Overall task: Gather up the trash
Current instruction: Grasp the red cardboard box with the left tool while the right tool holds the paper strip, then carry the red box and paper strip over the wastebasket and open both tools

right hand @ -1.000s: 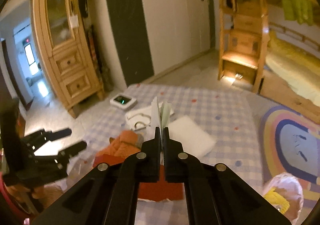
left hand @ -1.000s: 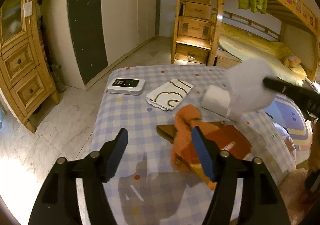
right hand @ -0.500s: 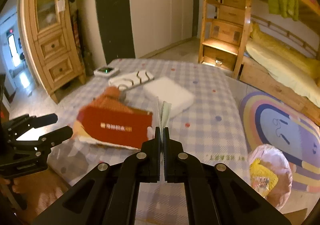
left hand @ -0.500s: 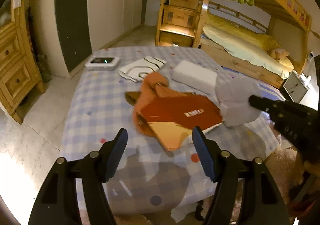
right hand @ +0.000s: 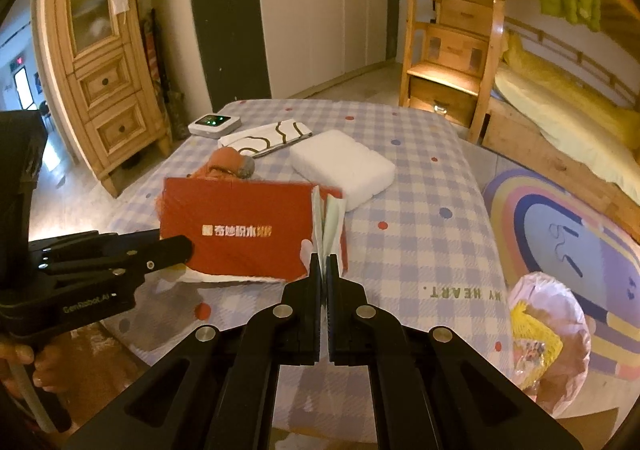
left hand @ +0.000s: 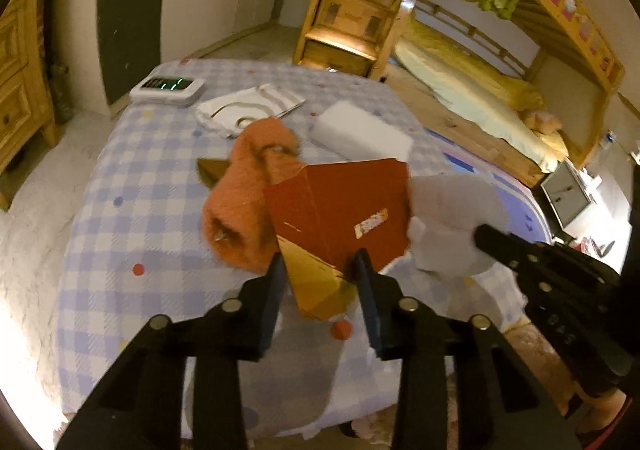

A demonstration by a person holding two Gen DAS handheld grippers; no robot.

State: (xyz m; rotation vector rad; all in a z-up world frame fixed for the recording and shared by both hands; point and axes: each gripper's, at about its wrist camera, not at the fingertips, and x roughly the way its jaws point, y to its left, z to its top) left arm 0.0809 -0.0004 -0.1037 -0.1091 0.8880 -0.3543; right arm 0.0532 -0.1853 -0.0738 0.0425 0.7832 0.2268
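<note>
A flattened red carton (left hand: 348, 206) with a gold inner flap lies on the checked table (left hand: 132, 210), partly over an orange knitted cloth (left hand: 240, 186). My left gripper (left hand: 320, 274) is open, its fingers on either side of the carton's gold corner. My right gripper (right hand: 324, 262) is shut on a white tissue (right hand: 330, 218), held just right of the carton (right hand: 240, 226); in the left wrist view the tissue (left hand: 452, 218) hangs at the carton's right edge.
A white foam block (right hand: 344, 166), a patterned folded cloth (right hand: 268, 134) and a white device with green lights (right hand: 214, 124) lie farther back. A pink trash bag (right hand: 548, 334) sits on the floor at right. A bunk bed and a wooden cabinet stand around.
My left gripper has moved forward and narrowed around the carton's gold corner. My right gripper, still holding the tissue, has come down closer to the carton's right edge.
</note>
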